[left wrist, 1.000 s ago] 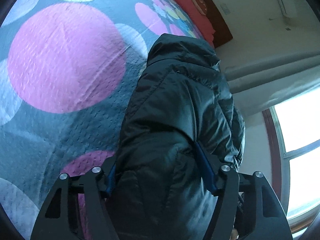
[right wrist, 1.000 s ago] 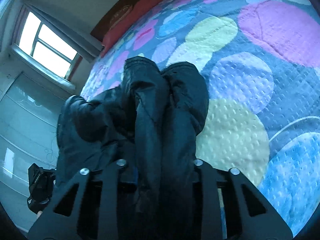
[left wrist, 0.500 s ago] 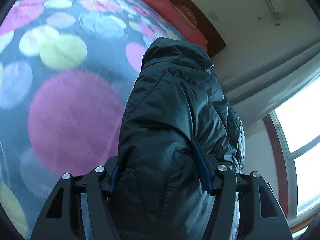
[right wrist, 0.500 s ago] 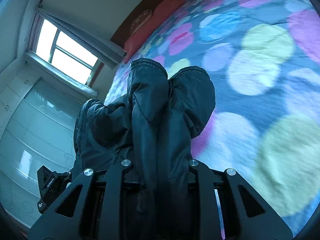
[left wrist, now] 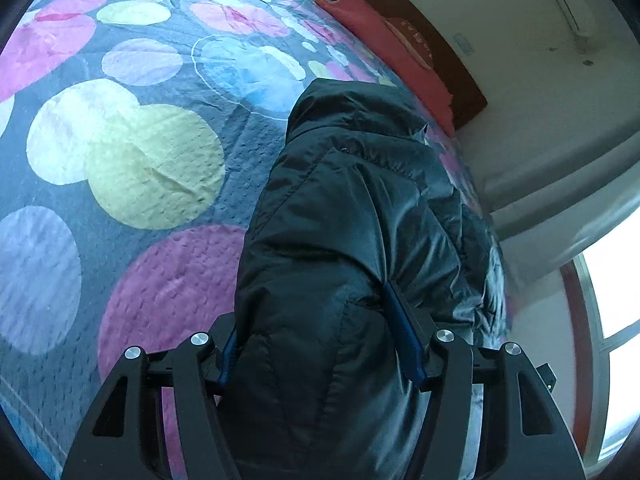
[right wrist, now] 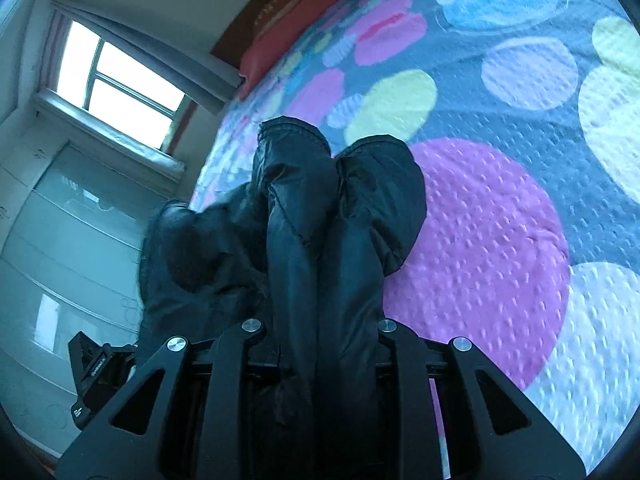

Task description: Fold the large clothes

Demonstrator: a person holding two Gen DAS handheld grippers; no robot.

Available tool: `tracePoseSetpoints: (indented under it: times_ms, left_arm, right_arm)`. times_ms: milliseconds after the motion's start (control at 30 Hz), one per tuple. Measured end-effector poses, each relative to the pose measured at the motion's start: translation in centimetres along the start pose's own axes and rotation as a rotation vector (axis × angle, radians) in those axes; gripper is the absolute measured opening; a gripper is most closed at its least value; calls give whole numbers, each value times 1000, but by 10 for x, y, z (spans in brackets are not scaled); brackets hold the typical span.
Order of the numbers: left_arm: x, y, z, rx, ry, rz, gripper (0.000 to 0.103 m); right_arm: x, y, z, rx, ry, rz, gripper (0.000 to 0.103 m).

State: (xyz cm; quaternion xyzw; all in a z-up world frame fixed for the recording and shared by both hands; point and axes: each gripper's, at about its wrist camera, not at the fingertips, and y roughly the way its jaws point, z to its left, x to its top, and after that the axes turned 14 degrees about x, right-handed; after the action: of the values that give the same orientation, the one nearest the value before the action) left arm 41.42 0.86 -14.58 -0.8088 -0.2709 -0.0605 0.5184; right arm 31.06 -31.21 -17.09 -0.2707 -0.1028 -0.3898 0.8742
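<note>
A black padded jacket (left wrist: 352, 216) hangs bunched between both grippers, held up above the bed. My left gripper (left wrist: 320, 344) is shut on a thick fold of it; blue pads press its sides. In the right wrist view the jacket (right wrist: 340, 208) shows as two rolled black folds, and my right gripper (right wrist: 320, 332) is shut on them. The left gripper's black body (right wrist: 92, 368) shows at the lower left of that view, beyond the jacket.
A bedspread with large coloured circles (left wrist: 152, 168) covers the bed below, also seen in the right wrist view (right wrist: 500, 240). A red pillow (left wrist: 384, 52) and dark headboard lie at the far end. A window (right wrist: 120, 84), curtain and pale wardrobe doors (right wrist: 72, 248) stand beside the bed.
Both grippers have lifted and swung with the jacket still held. The bedspread now shows farther off and shifted in both views.
</note>
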Motion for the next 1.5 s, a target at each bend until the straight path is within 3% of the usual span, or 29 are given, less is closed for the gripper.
tracePoseSetpoints:
  times_ms: [233,400,433,500,667,800,900,967,1067,1167,1500]
  left_arm:
    - [-1,3,1,3,6,-10,63]
    - [1,-7,8,-23,8,-1,67]
    - [2,-11,11,-29,11,-5,69]
    - [-4,-23,16,-51,11,-19,75]
    - [-30,-45,31,-79,44,-20,81]
    - [-52,-49,40,-119,47,10,82]
    - [-59,-50,40,-107,71,-3,80]
    - [-60,-52,38,-103,78,-1,75]
    - [-61,-60,31,-96,109,-10,65]
    - [-64,-65,29,-85,116,-11,63]
    - [-71,-59,23,-30,157,-55,63]
  right_arm:
    - [2,8,-4,-22,-3,2,28]
    - [2,0,0,-57,-15,-7,48]
    - [0,-4,1,-60,-19,-7,58]
    - [-5,-13,4,-57,-23,-10,69]
    - [-27,-35,6,-52,-8,12,80]
    - [-44,-39,2,-37,19,38,80]
    - [-54,-38,1,-28,27,51,76]
    - [-54,-38,2,-39,24,57,55]
    - [-55,-44,4,-15,45,61,35]
    - [-59,-50,9,-16,30,60,31]
    - [-63,-49,-4,8,45,45,30]
